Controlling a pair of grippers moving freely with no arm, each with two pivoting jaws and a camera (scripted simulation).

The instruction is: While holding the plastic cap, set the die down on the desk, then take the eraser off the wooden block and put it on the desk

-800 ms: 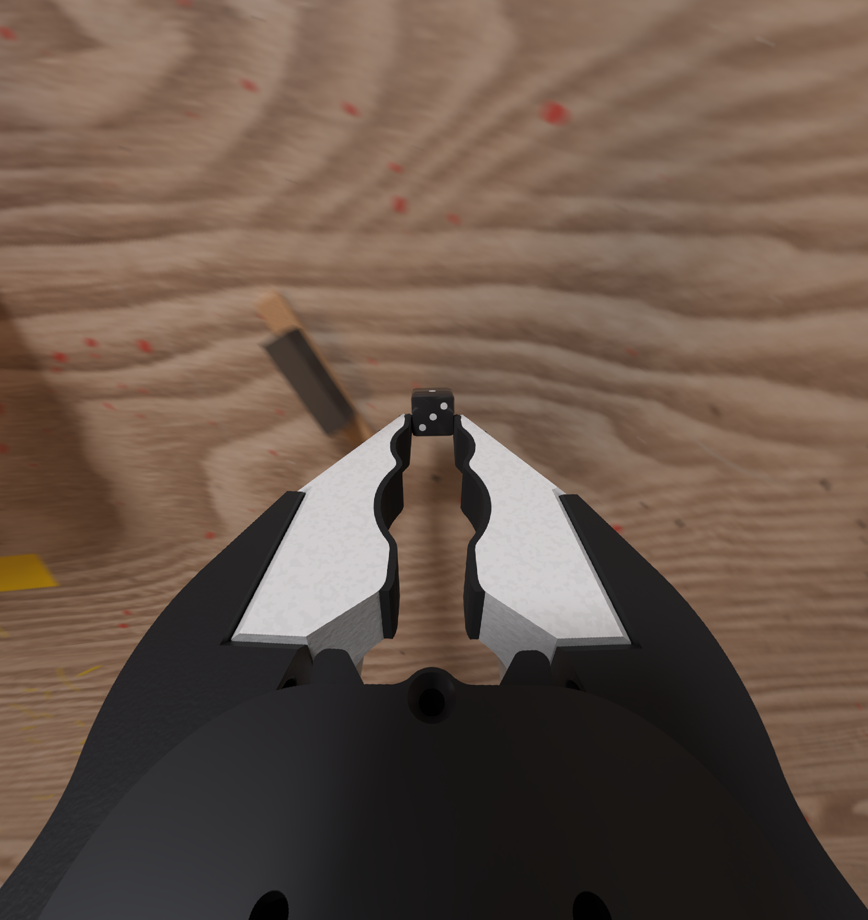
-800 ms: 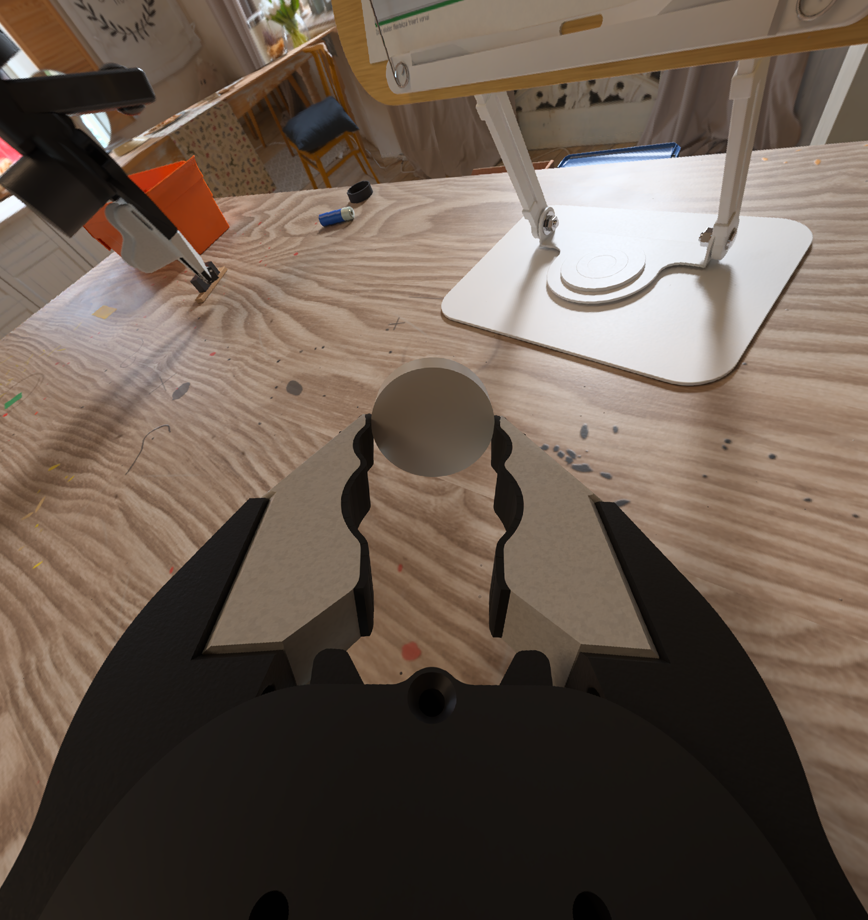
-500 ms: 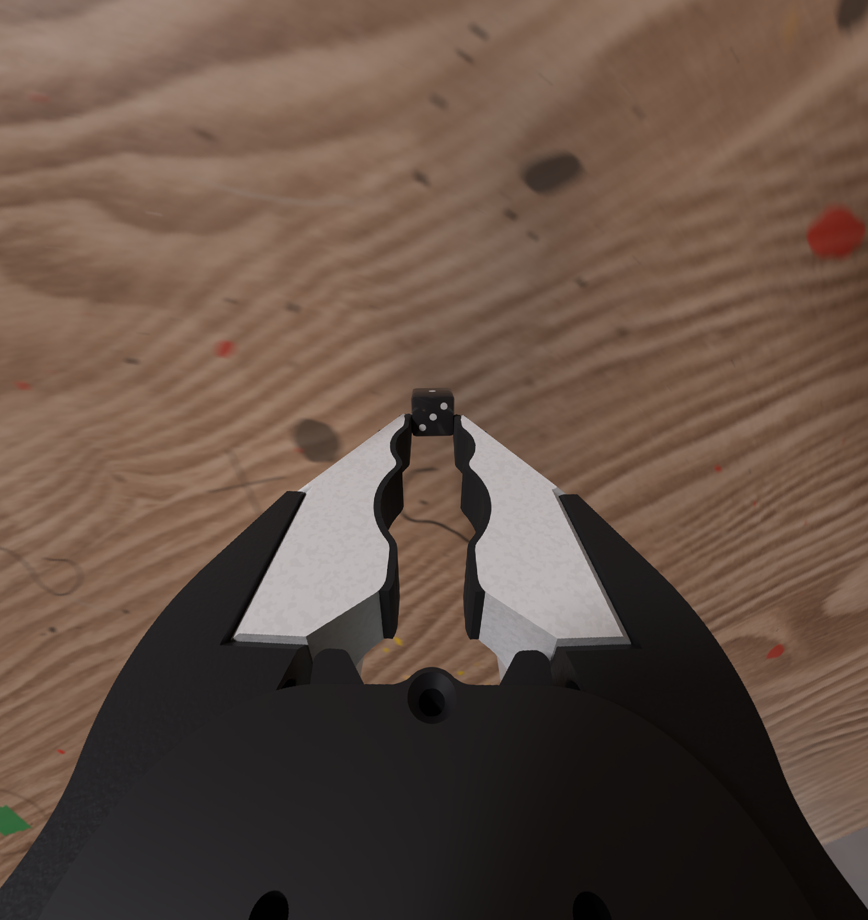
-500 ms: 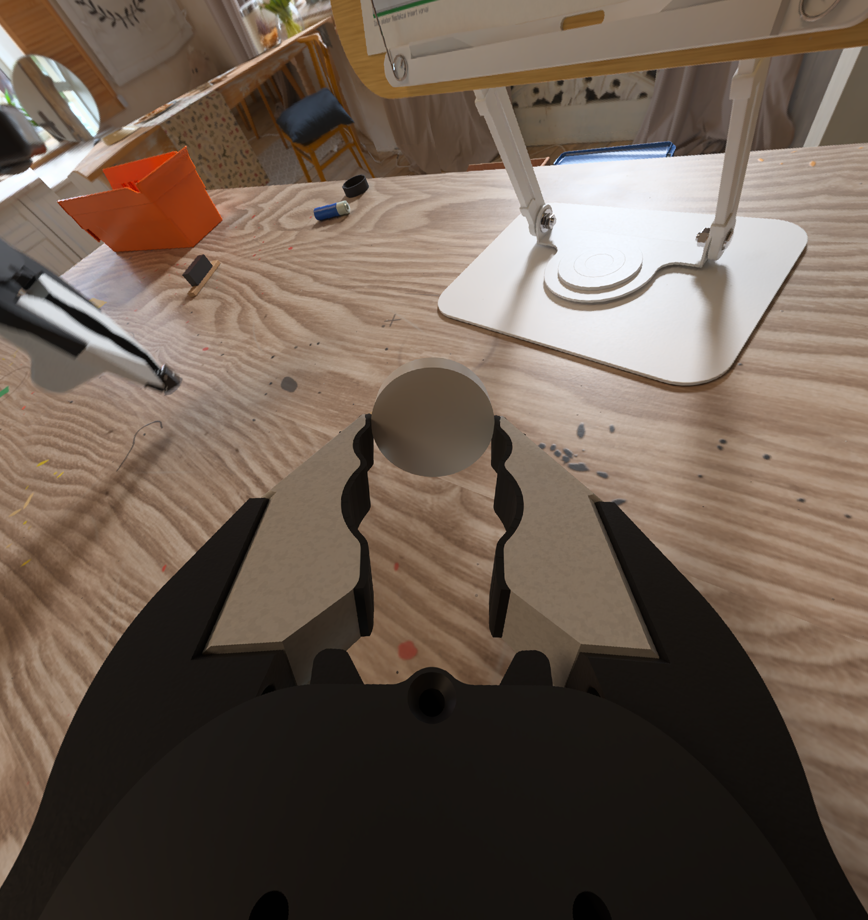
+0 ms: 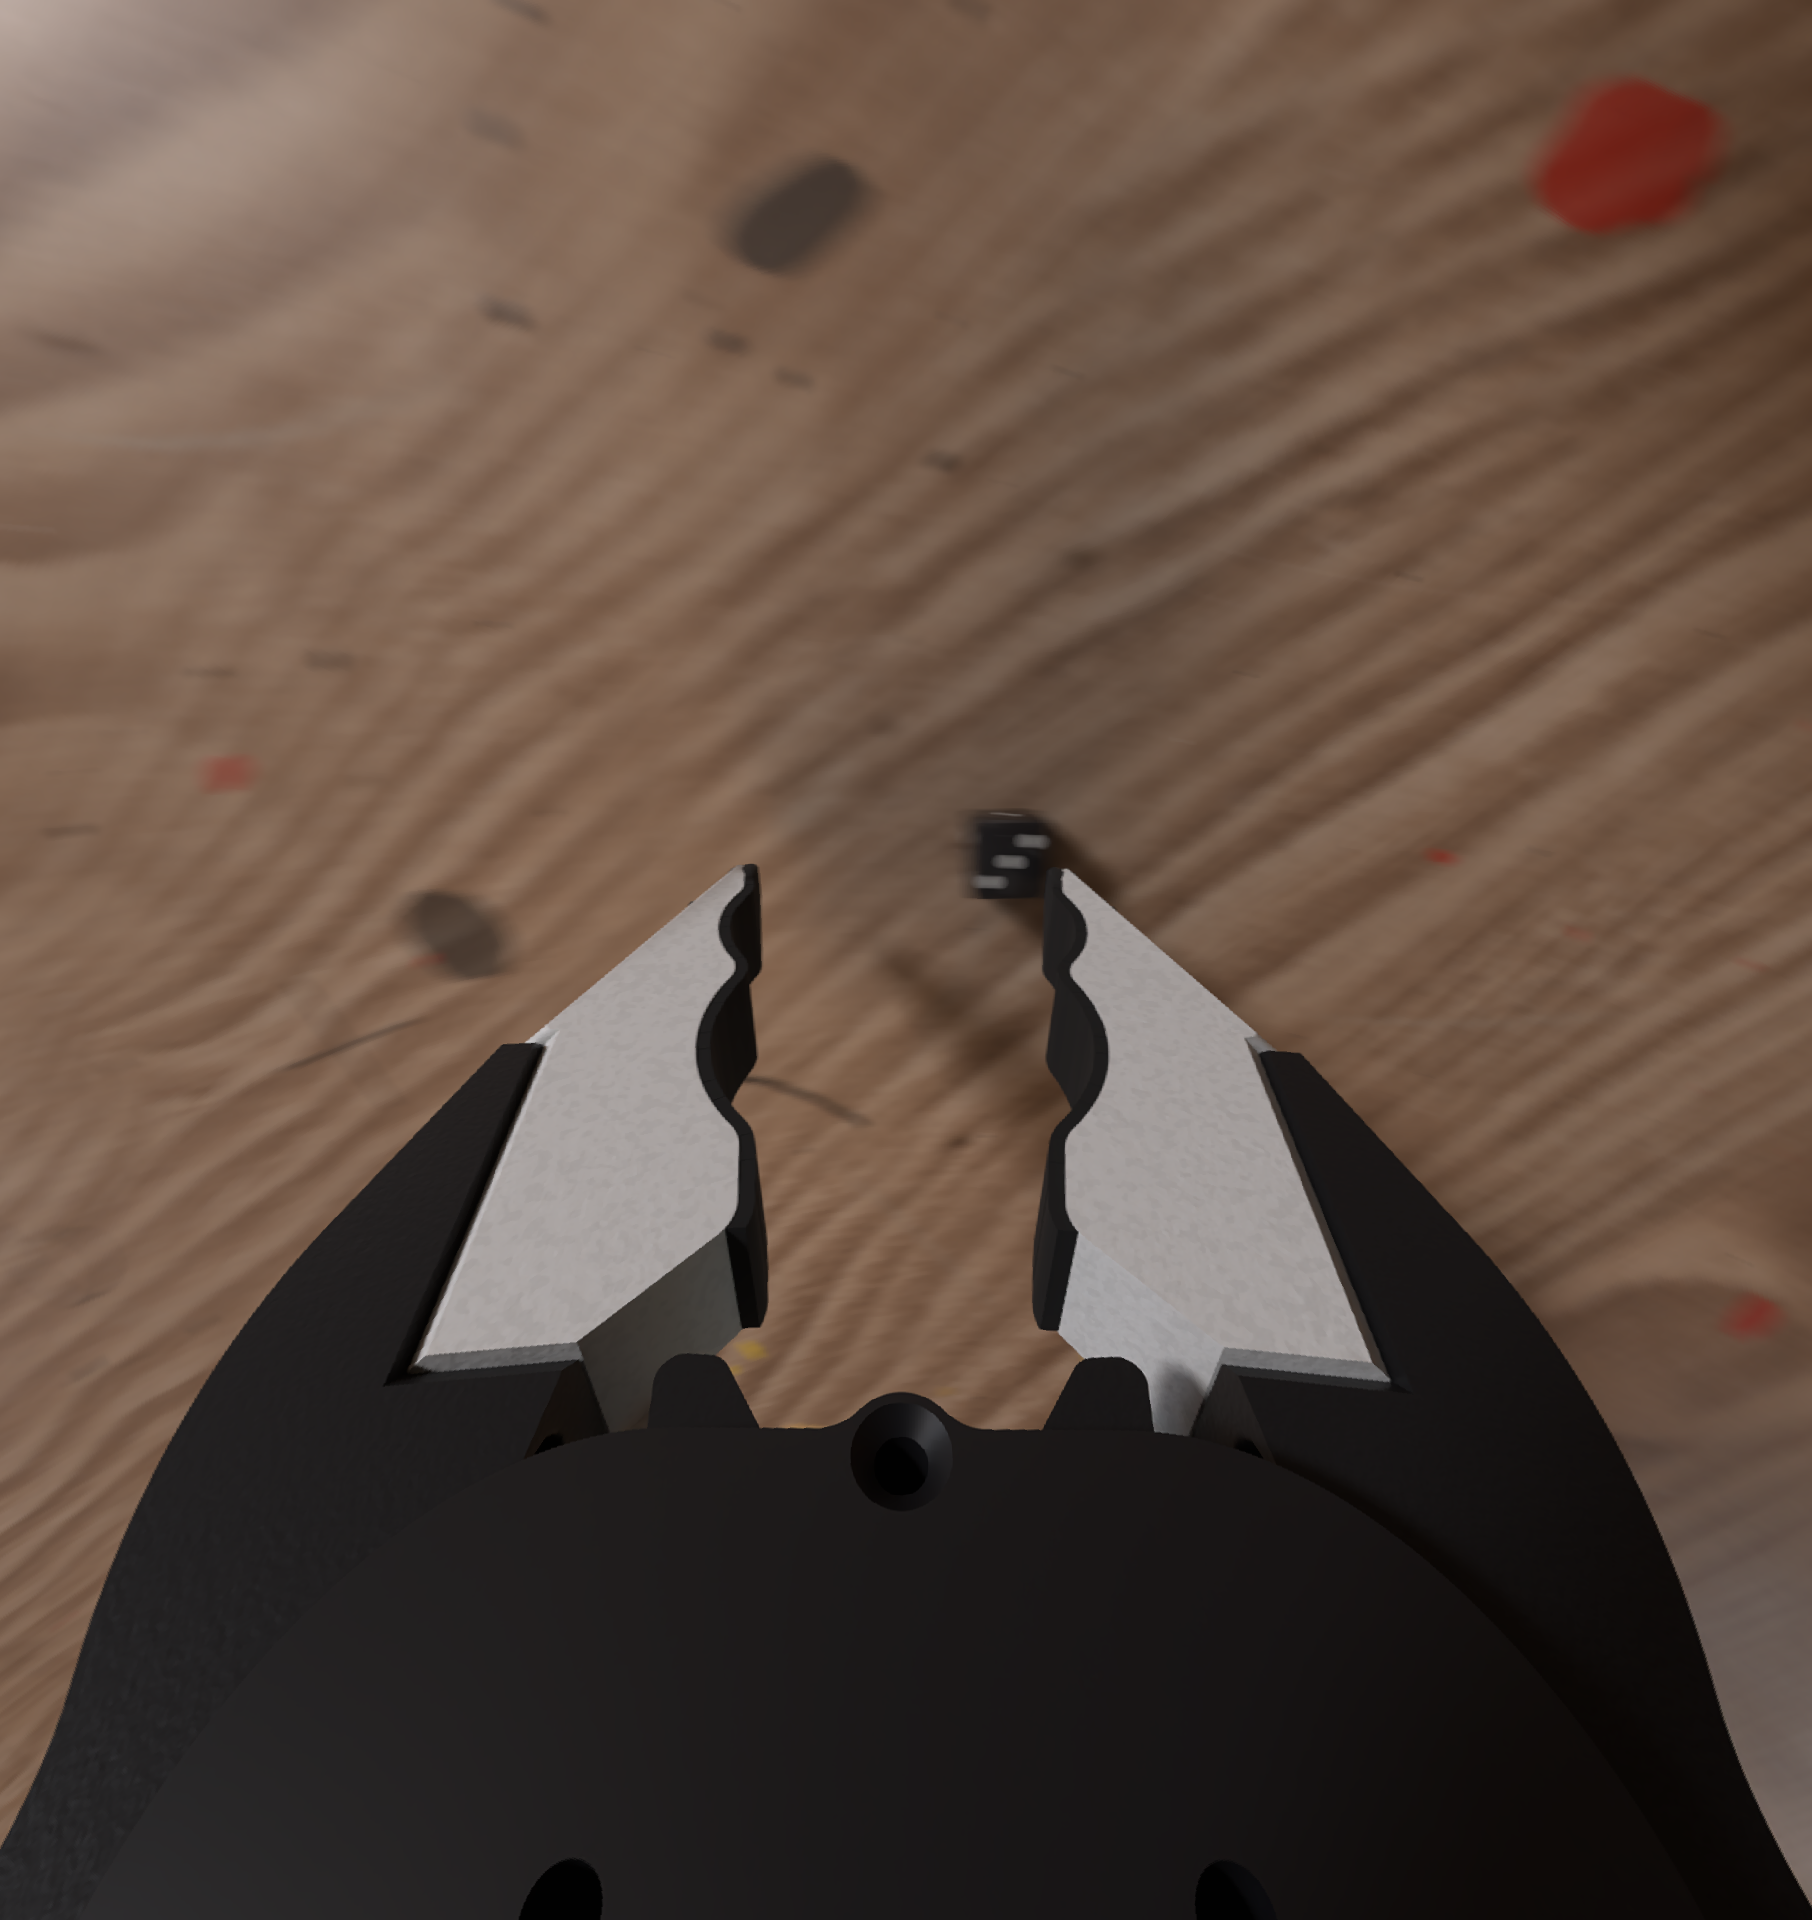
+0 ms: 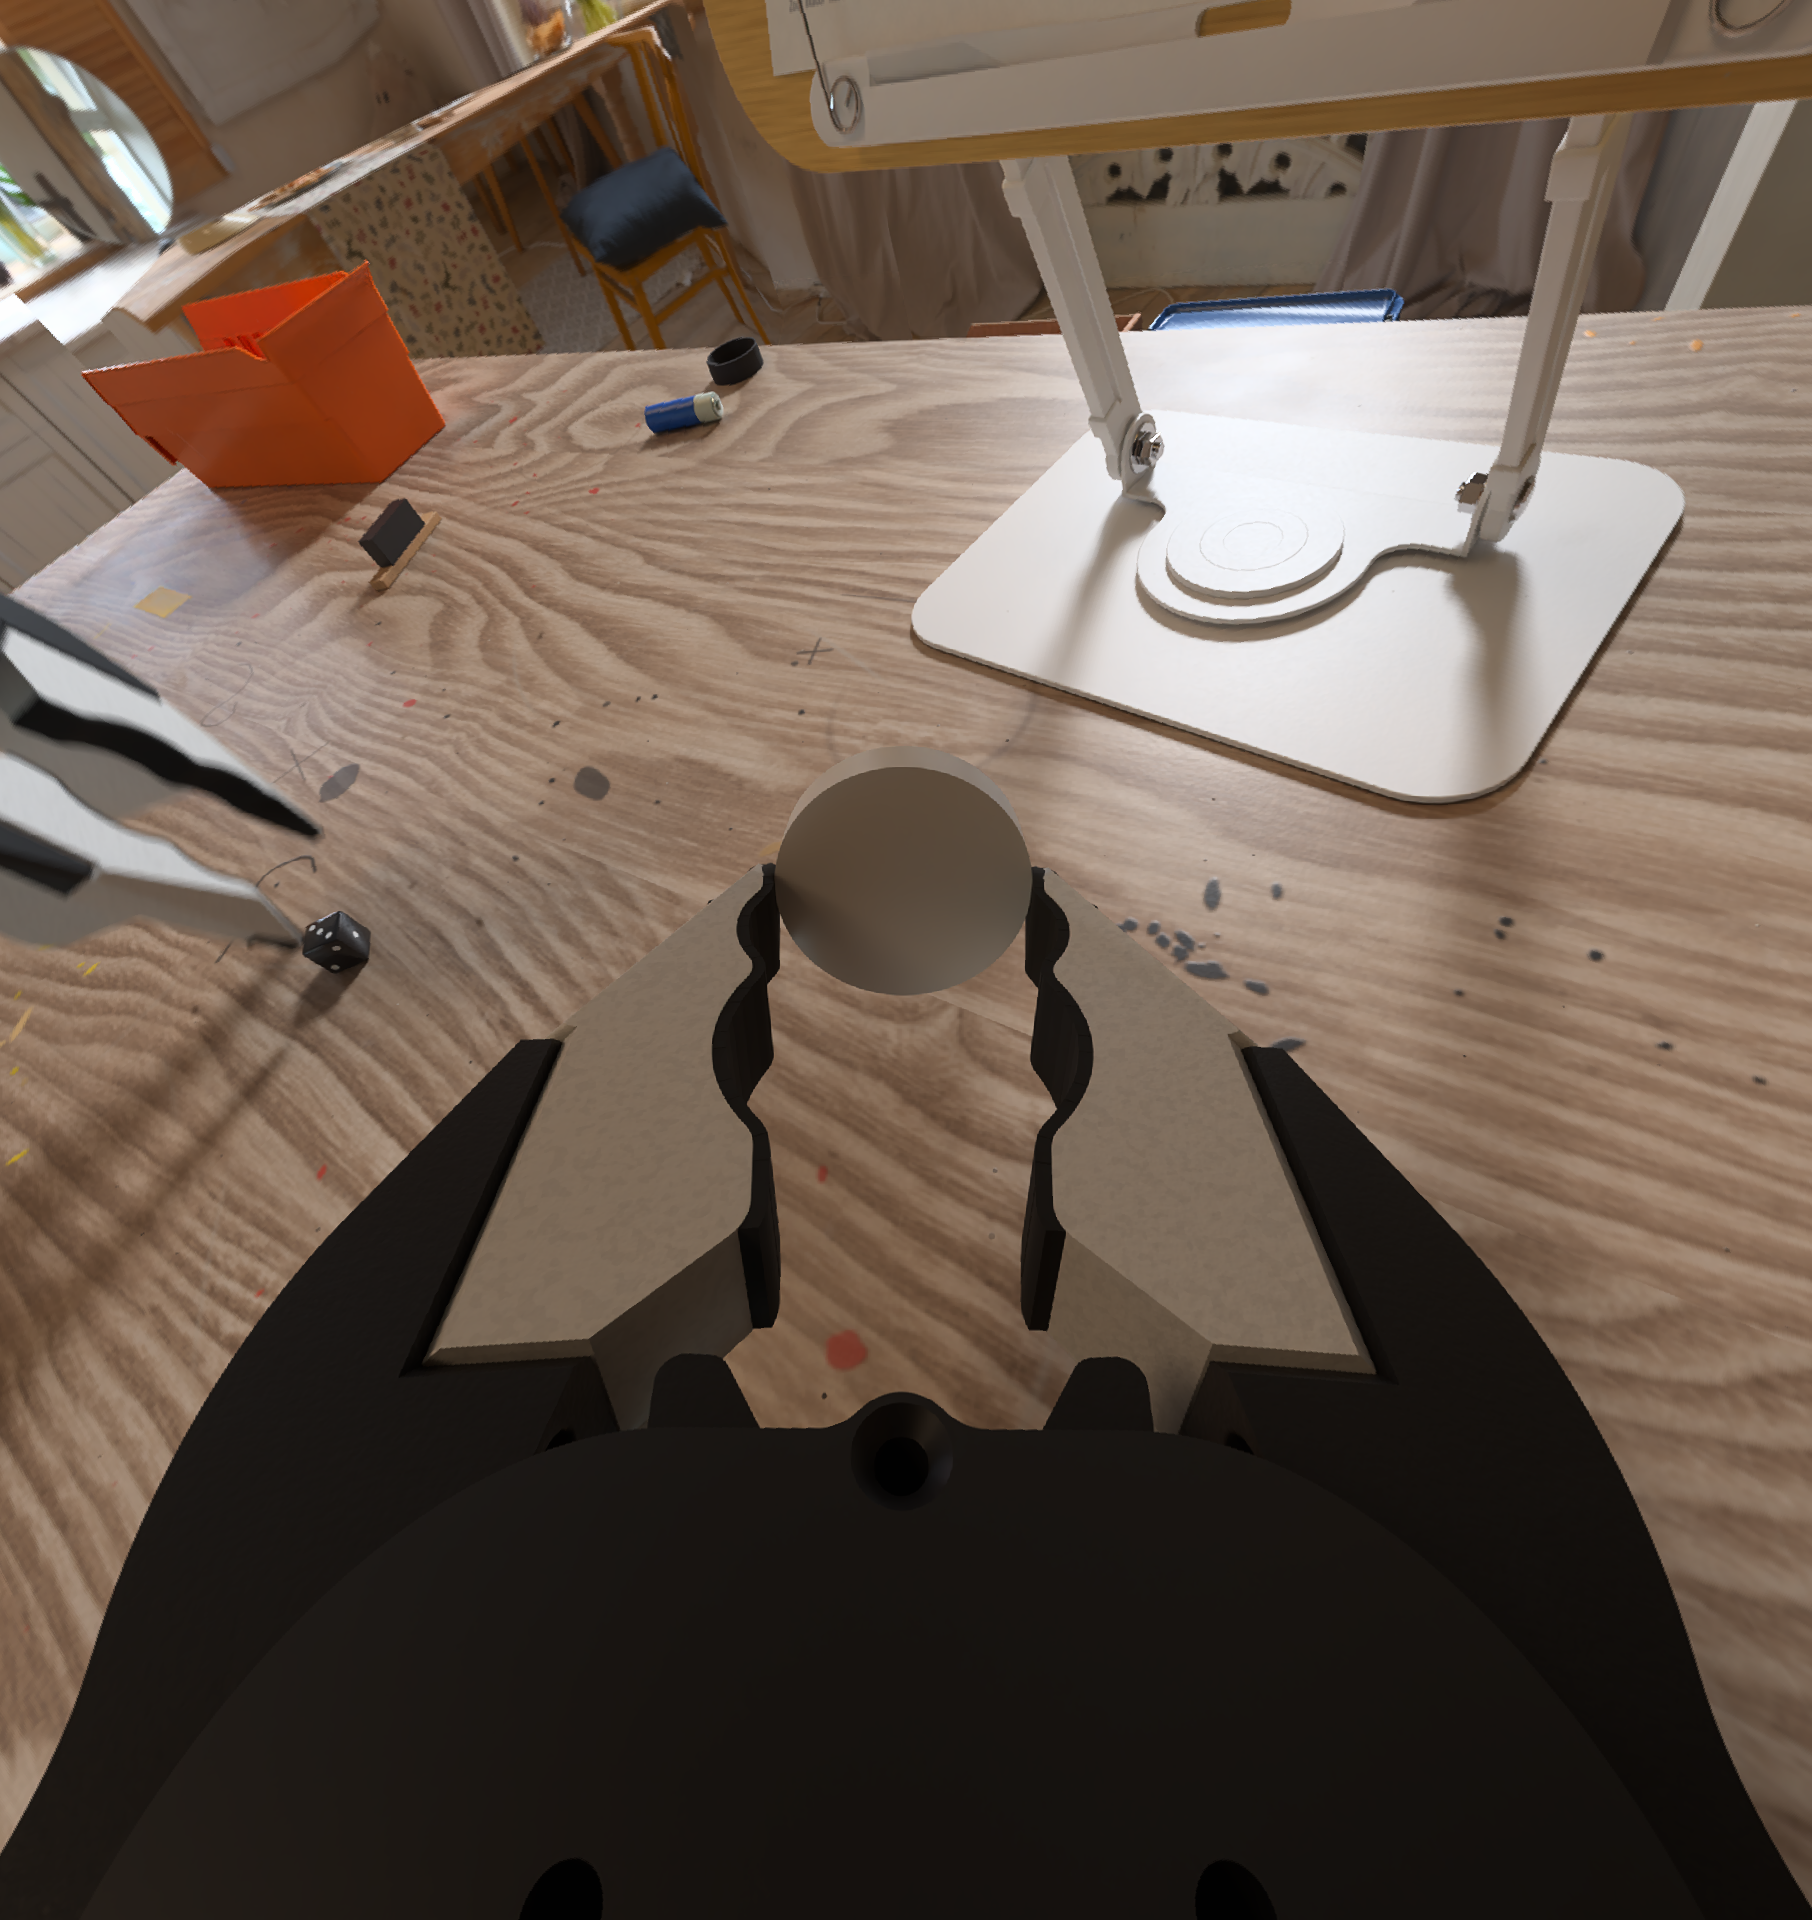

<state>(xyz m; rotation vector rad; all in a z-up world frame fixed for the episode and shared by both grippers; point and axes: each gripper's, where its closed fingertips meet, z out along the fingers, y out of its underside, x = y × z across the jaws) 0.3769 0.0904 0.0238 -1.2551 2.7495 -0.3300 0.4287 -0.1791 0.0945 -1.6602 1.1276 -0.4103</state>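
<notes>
My left gripper (image 5: 902, 883) is spread; the small black white-pipped die (image 5: 1008, 858), blurred, seems loose at my right fingertip (image 5: 1063, 914), one o'clock. My right gripper (image 6: 902, 883) pinches the round grey plastic cap (image 6: 902, 883).

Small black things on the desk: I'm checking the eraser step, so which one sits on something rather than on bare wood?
The black eraser near the orange box: it rests on a thin wooden block; the black die and black ring don't.

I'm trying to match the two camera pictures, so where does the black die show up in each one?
Left wrist view: the die, blurred, lies just above the right fingertip of the open left hand-held gripper.
Right wrist view: die at left, on the desk.
Shared landmark: the left hand-held gripper's fingertip beside the die.
</notes>
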